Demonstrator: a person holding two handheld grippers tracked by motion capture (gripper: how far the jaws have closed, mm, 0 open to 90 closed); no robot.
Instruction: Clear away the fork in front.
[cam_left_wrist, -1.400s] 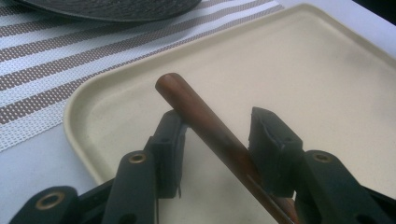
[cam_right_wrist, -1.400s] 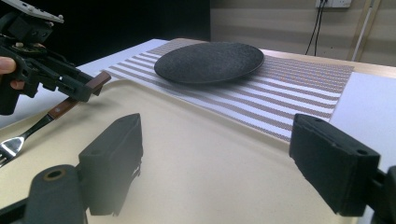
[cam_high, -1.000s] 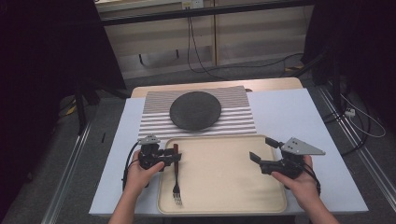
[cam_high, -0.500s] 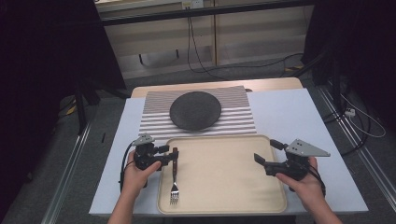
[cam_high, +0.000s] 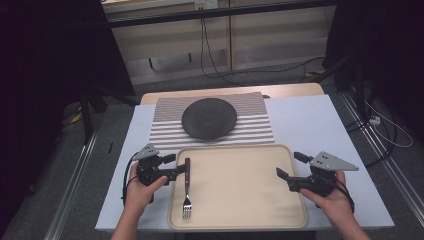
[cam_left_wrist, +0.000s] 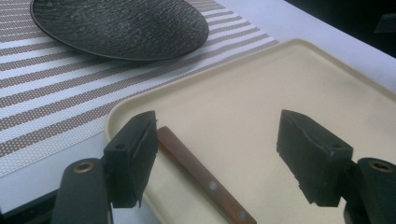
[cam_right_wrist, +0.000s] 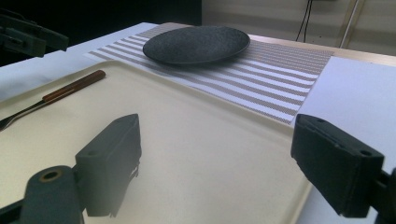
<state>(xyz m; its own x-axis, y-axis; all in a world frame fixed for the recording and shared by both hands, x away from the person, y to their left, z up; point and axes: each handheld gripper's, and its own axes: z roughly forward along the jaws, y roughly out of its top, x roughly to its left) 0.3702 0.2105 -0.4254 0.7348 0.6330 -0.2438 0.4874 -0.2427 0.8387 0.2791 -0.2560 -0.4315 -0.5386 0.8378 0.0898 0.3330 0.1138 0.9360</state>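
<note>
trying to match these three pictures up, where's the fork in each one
High view: the fork lies at the left edge of the beige tray, tines toward the person, beside the left gripper.
Left gripper view: its wooden handle runs between the open jaws, at bottom centre.
Right gripper view: the fork lies far left on the tray.
Shared landmark: the dark round plate on the striped placemat beyond the tray.

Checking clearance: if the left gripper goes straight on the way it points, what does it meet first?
Probably the fork: its handle lies on the tray between the left gripper's open fingers, near one.
</note>
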